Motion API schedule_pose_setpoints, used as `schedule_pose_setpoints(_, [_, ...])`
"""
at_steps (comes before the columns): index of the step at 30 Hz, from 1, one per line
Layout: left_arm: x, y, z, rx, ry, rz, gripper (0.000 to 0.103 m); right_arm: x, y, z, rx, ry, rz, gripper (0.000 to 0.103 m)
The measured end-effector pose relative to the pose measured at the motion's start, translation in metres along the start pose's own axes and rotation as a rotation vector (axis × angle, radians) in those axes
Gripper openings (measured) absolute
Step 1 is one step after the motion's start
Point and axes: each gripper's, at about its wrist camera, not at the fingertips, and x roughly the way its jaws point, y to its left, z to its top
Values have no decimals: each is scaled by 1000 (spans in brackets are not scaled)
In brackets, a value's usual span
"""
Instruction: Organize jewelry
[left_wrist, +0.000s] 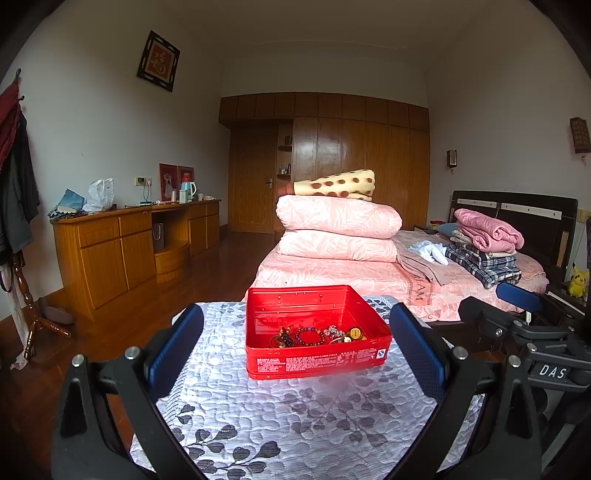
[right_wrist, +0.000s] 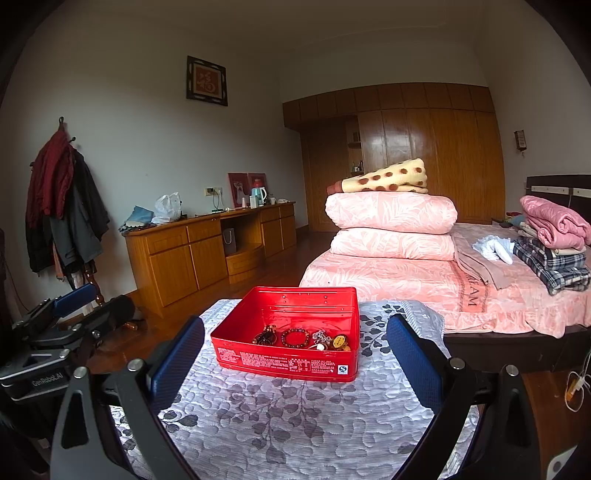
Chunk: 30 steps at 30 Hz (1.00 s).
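Red tin (left_wrist: 317, 332) sits on the cloth-covered worktop (left_wrist: 280, 424), jewelry (left_wrist: 317, 335) heaped along its near wall. Left gripper (left_wrist: 295, 347) and right gripper (right_wrist: 295, 354) both spread wide, empty, tin at 12 o'clock of each.

A red tin (left_wrist: 317, 332) sits on a grey leaf-patterned cloth (left_wrist: 295, 417), holding a heap of bead bracelets (left_wrist: 317, 336) along its near wall. The left gripper (left_wrist: 295, 350) hangs in front of the tin, its blue pads (left_wrist: 173, 347) spread wide to either side. The right gripper (left_wrist: 517, 306) is off to the tin's right, and a pink bed (left_wrist: 369, 273) lies behind it.
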Motion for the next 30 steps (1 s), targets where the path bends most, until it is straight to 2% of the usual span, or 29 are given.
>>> schedule_pose_setpoints(30, [-2,-1,0,0,2,-4,97,-1,2,1,-1,0,-1,97])
